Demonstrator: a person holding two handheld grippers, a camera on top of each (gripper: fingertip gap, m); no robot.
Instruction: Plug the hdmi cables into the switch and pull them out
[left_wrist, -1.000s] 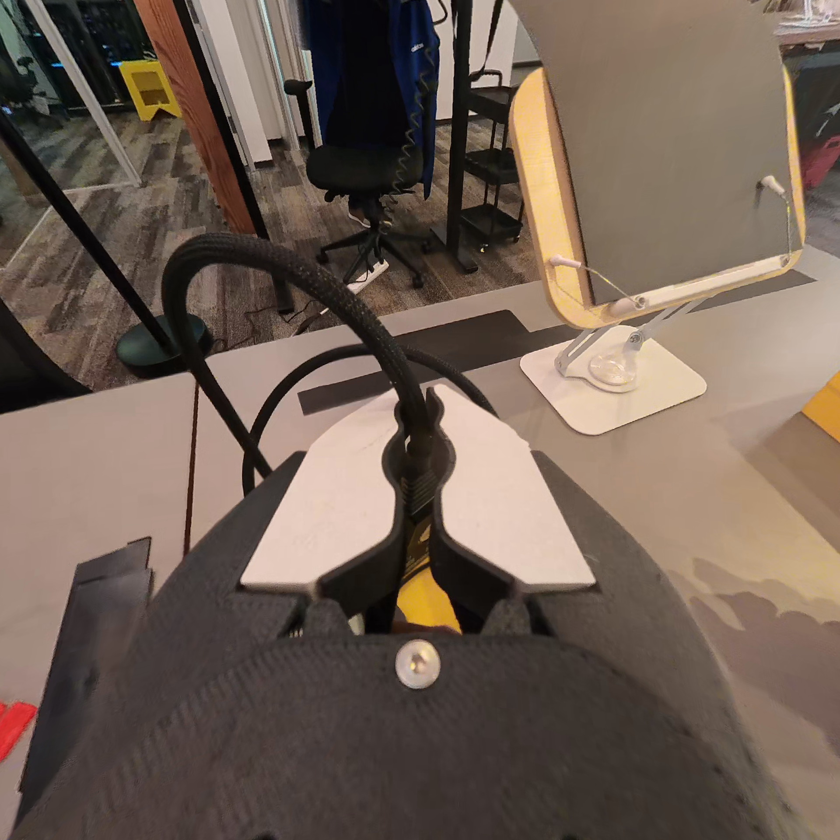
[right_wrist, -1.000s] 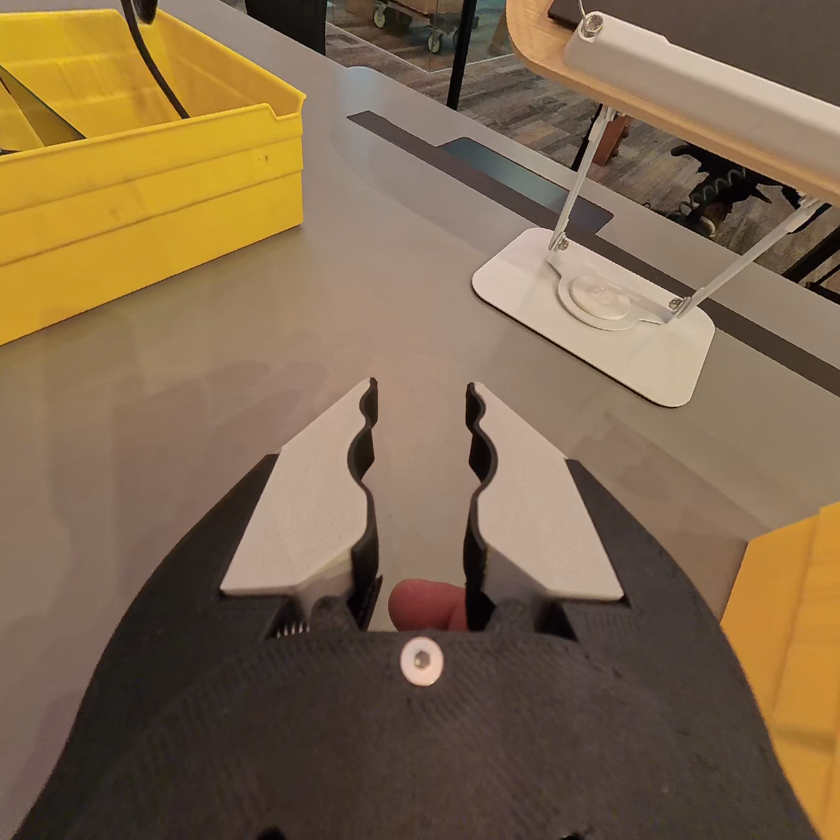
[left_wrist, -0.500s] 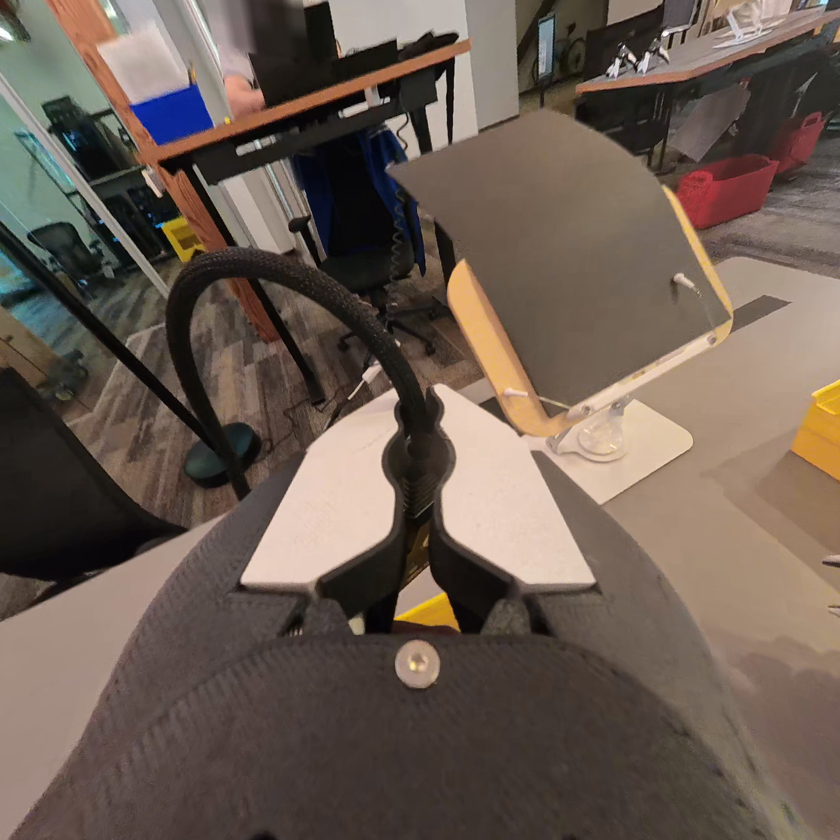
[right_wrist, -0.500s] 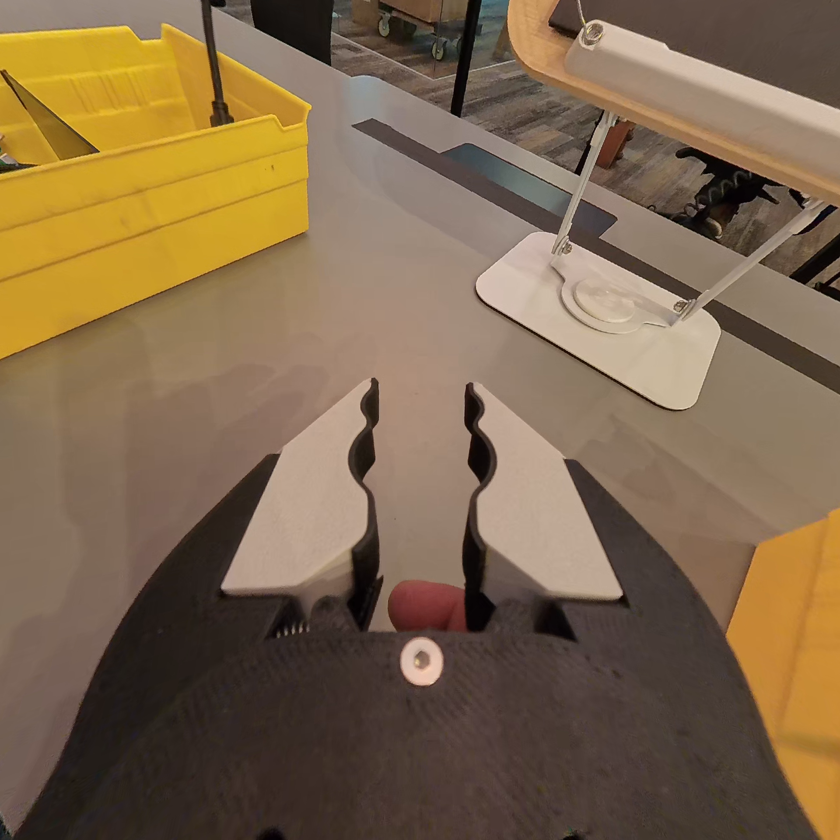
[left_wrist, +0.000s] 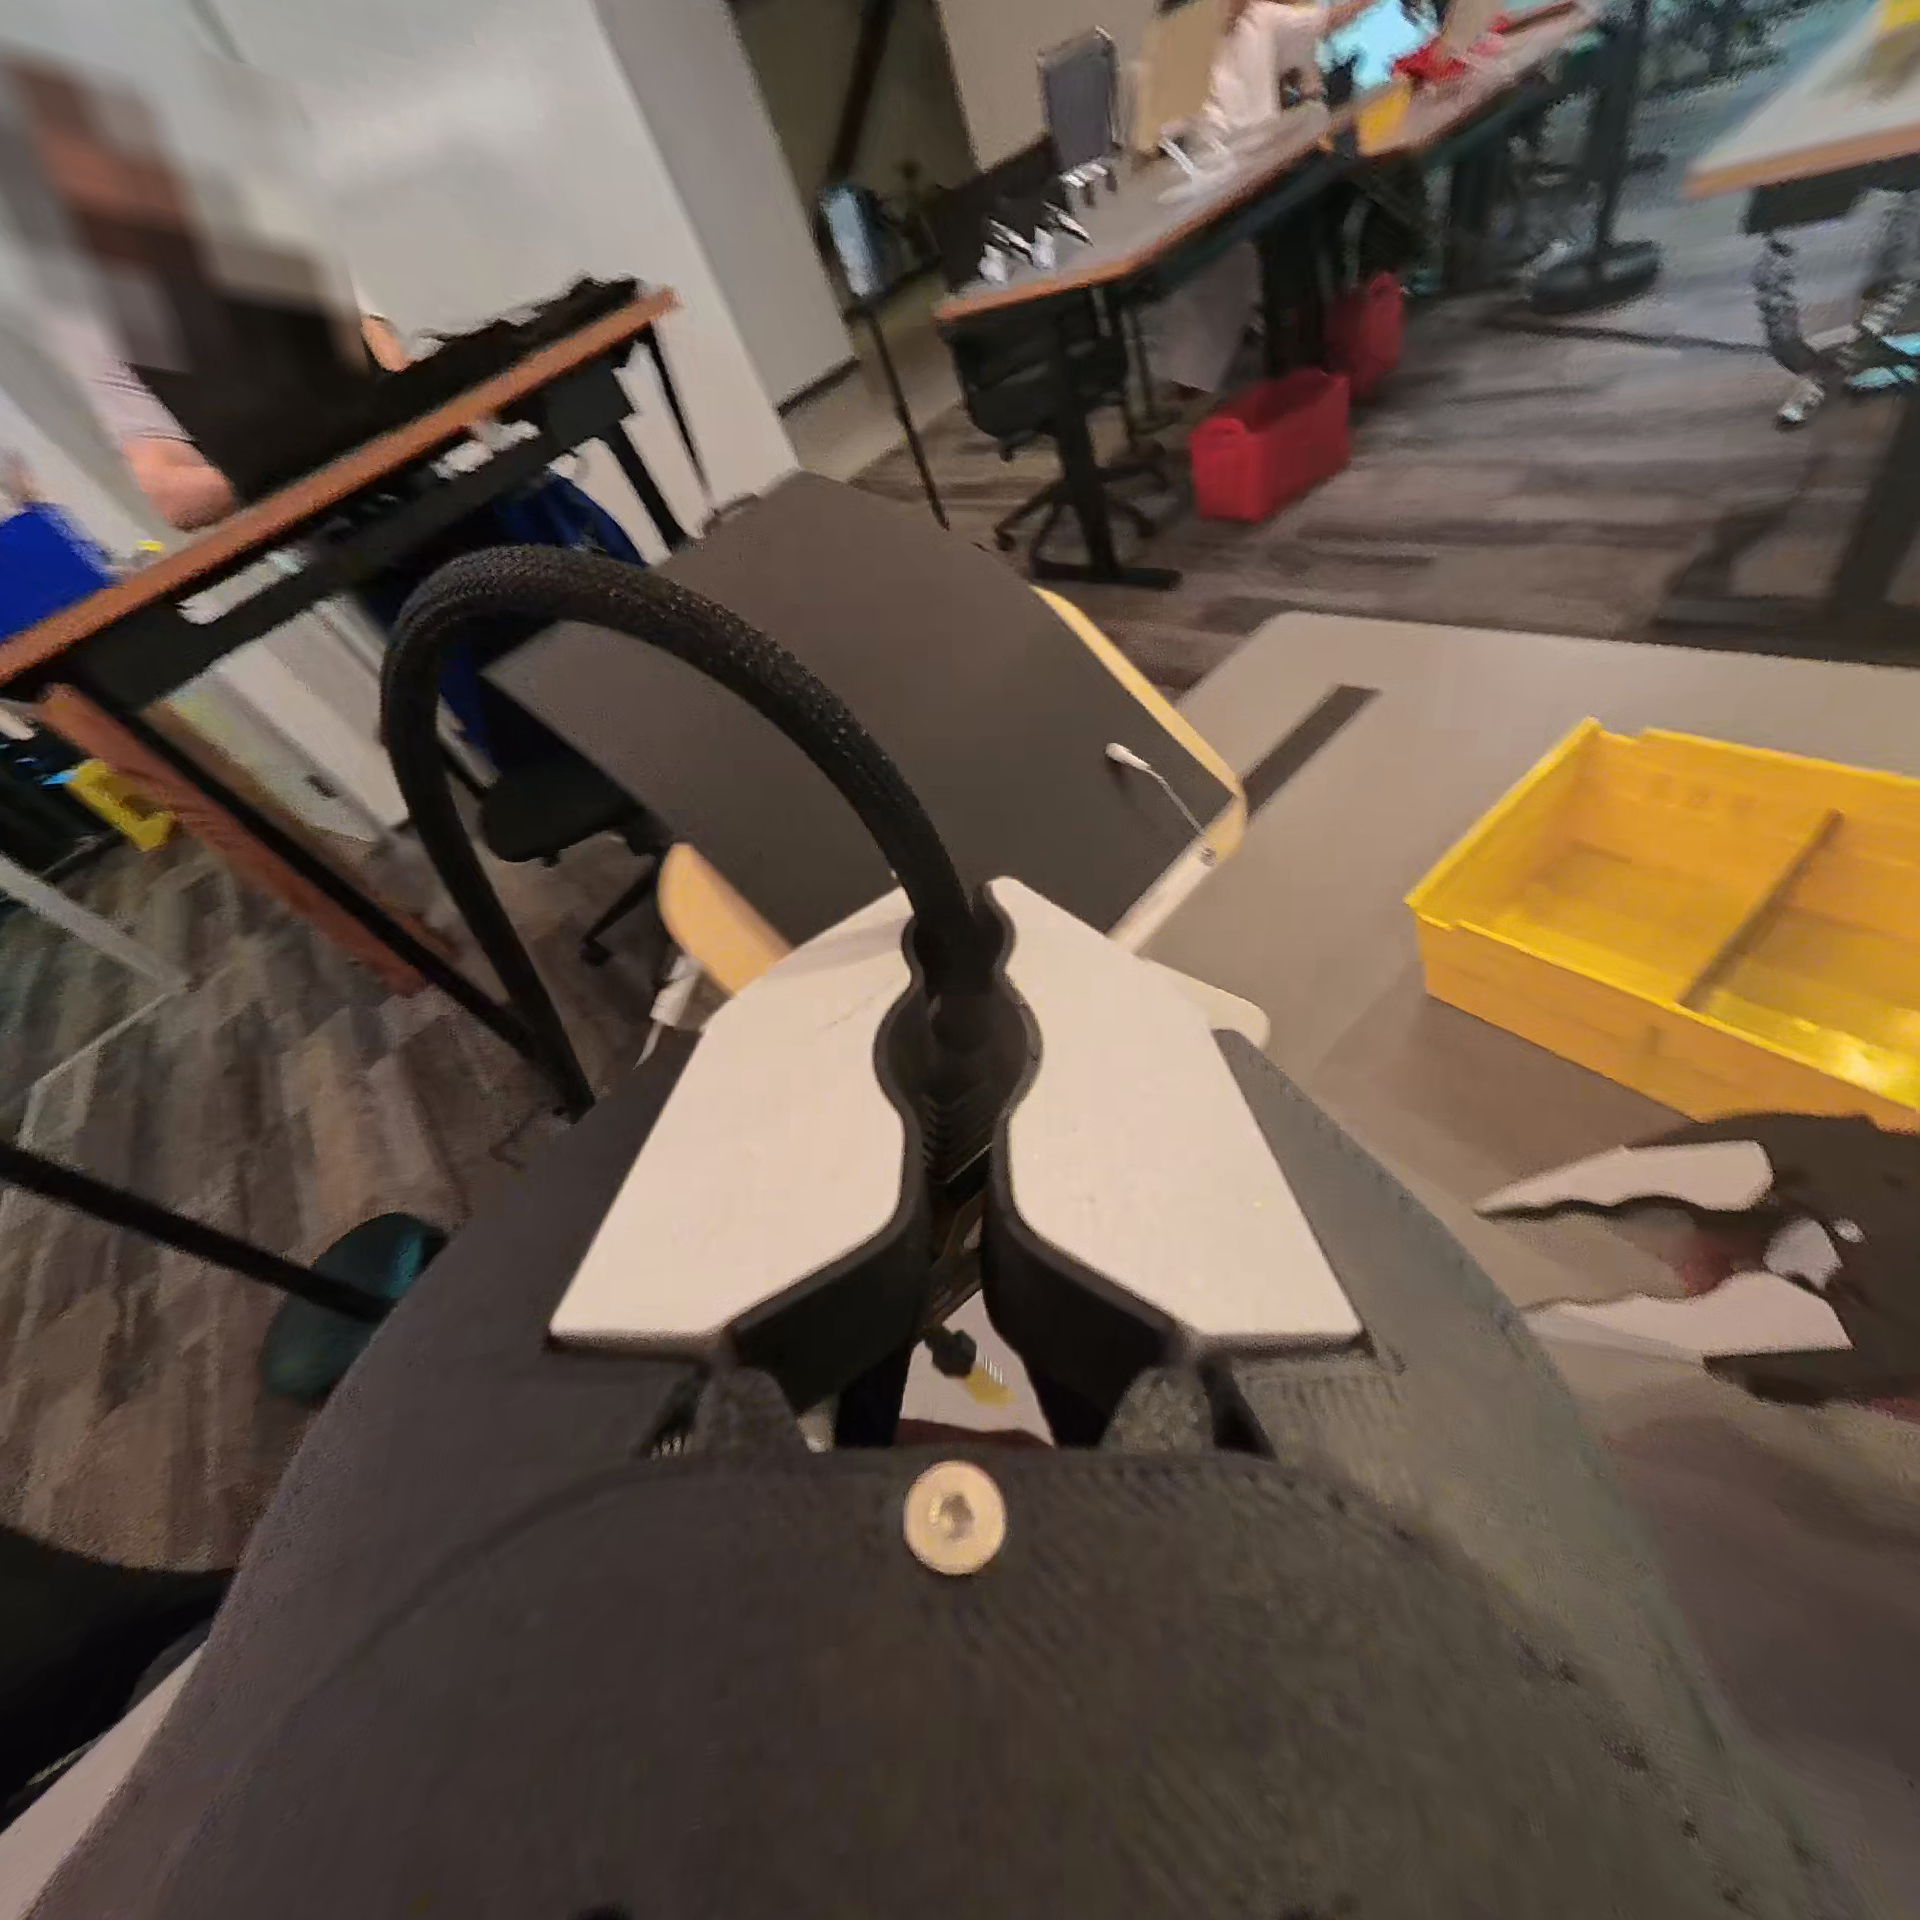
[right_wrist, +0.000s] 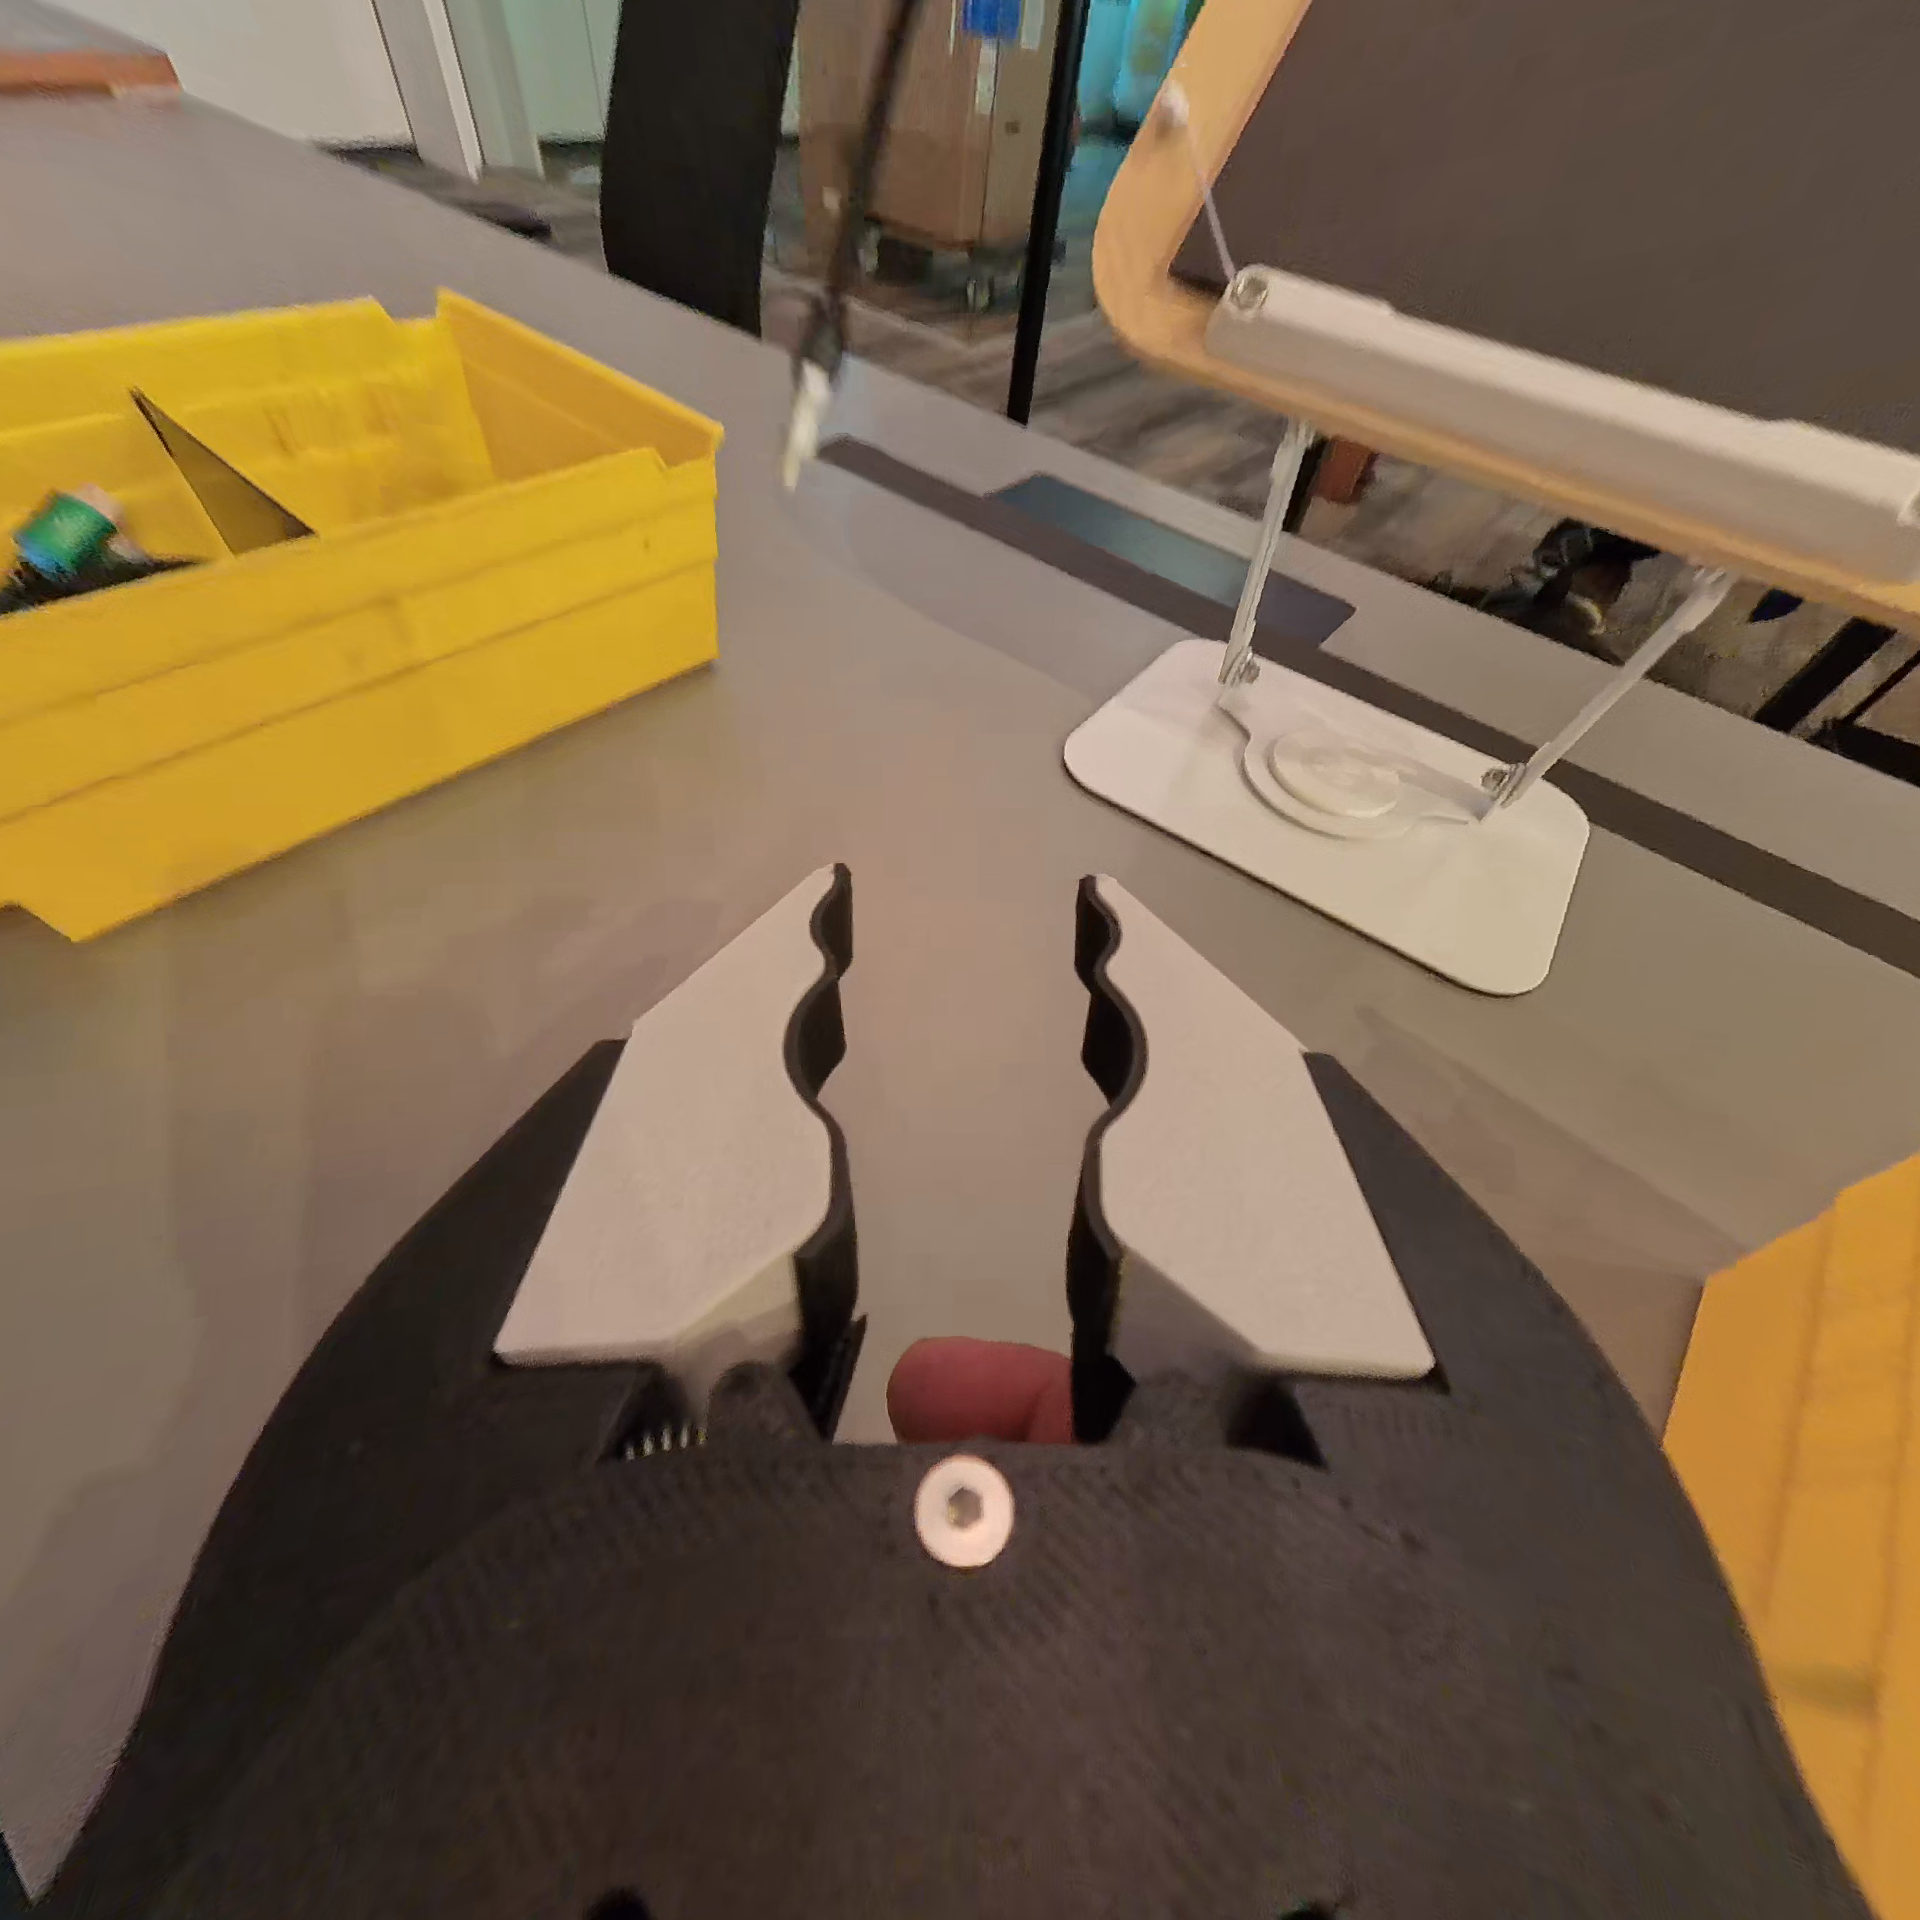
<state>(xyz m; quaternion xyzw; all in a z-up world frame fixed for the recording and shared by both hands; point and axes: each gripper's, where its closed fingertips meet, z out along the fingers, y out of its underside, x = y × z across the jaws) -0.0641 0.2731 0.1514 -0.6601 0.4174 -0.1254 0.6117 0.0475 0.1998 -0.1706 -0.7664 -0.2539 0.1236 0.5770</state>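
The black braided hdmi cable (left_wrist: 665, 665) is pinched near its plug end by the left gripper (left_wrist: 956, 935), whose jaws are pressed together on it, and it is held lifted above the grey table (right_wrist: 935, 727). The right gripper (right_wrist: 961, 894) is spread and empty — low over the table between a yellow bin (right_wrist: 364, 644) and a white stand (right_wrist: 1340, 831). No switch is seen in either view, so nothing can be judged plugged in yet — the whole plugging and pulling appears to be left.
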